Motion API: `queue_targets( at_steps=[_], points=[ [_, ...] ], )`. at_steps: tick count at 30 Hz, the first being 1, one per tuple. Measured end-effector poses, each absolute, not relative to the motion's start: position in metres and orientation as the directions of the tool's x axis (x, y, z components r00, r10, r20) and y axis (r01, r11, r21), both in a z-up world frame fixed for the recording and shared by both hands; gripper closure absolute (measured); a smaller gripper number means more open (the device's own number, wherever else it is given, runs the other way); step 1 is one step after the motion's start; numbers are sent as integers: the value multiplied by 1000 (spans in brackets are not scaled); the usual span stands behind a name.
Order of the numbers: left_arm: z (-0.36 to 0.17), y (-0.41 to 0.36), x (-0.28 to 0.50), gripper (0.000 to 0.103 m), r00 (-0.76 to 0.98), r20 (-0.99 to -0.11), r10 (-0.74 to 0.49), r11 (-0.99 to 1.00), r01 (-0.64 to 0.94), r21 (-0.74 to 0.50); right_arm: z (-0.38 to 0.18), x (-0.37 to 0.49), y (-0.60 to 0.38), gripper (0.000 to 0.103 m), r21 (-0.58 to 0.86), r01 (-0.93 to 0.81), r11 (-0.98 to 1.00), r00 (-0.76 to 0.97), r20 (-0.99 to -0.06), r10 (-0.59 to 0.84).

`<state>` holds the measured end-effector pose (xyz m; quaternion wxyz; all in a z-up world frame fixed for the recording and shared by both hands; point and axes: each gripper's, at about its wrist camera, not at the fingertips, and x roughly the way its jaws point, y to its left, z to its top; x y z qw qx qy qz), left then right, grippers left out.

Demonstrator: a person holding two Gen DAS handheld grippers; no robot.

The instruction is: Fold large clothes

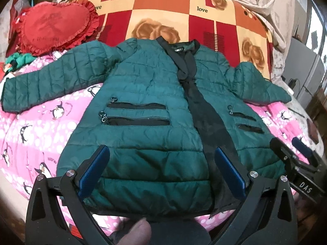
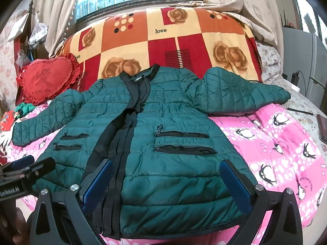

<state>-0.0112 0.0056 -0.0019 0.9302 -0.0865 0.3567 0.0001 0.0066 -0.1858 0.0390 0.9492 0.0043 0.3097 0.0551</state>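
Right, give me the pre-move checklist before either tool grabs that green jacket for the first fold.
1. Jacket spread flat, front up: ok.
2. Both sleeves out to the sides: ok; left sleeve straight, right sleeve bunched at the shoulder.
3. Left tool open above the hem: ok, nothing between its fingers.
4. Right tool open above the hem: ok.
5. Front closed: not ok; the black placket lies open and loose.
6. Surroundings free: cannot tell; a red heart pillow sits near the left sleeve, touching or not unclear.
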Motion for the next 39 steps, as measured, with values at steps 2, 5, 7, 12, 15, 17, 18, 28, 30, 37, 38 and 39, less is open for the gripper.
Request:
queue_targets(
  at_steps=[2,5,7,12,15,17,18,28,30,37,38,39],
  points=[
    [-1,2,-15,0,753,-655,-59,987,-54,-151,39,6,-187,0,42,-101,994,803,-586,106],
    [1,-4,-21,0,763,-643,-63,990,-34,-137,37,4,-189,0,39,-99,994,805,-585,104],
    [2,2,-13,0,759,-648,-57,992,-32,-125,41,6,-183,0,41,-104,994,802,-588,108],
    [2,2,-8,0,751,-659,-40,993,-42,-108,40,6,-186,0,39,-102,994,803,-587,105],
    [0,2,-8,0,746,-665,-32,992,-56,-110,41,6,-183,0,40,-104,994,802,-588,108],
    [0,3,-8,0,747,-664,-37,992,-55,-116,41,6,-184,0,40,-104,994,801,-589,108],
    [0,3,-8,0,747,-664,-37,992,-55,-117,40,6,-184,0,41,-105,994,800,-589,109],
    [-4,13,-9,0,729,-684,-34,984,-93,-149,39,8,-191,0,44,-104,994,801,-588,110],
    [-4,14,-10,0,726,-687,-35,983,-99,-155,39,8,-191,0,35,-107,994,800,-590,106],
    [-5,14,-5,0,718,-695,-28,983,-108,-151,41,8,-187,0,35,-112,993,802,-587,111],
    [-5,15,-5,0,716,-697,-22,982,-115,-148,42,7,-186,0,33,-112,993,804,-585,110],
    [-3,15,-4,0,713,-701,-16,982,-121,-146,41,7,-186,0,30,-111,993,805,-584,107]
  ],
)
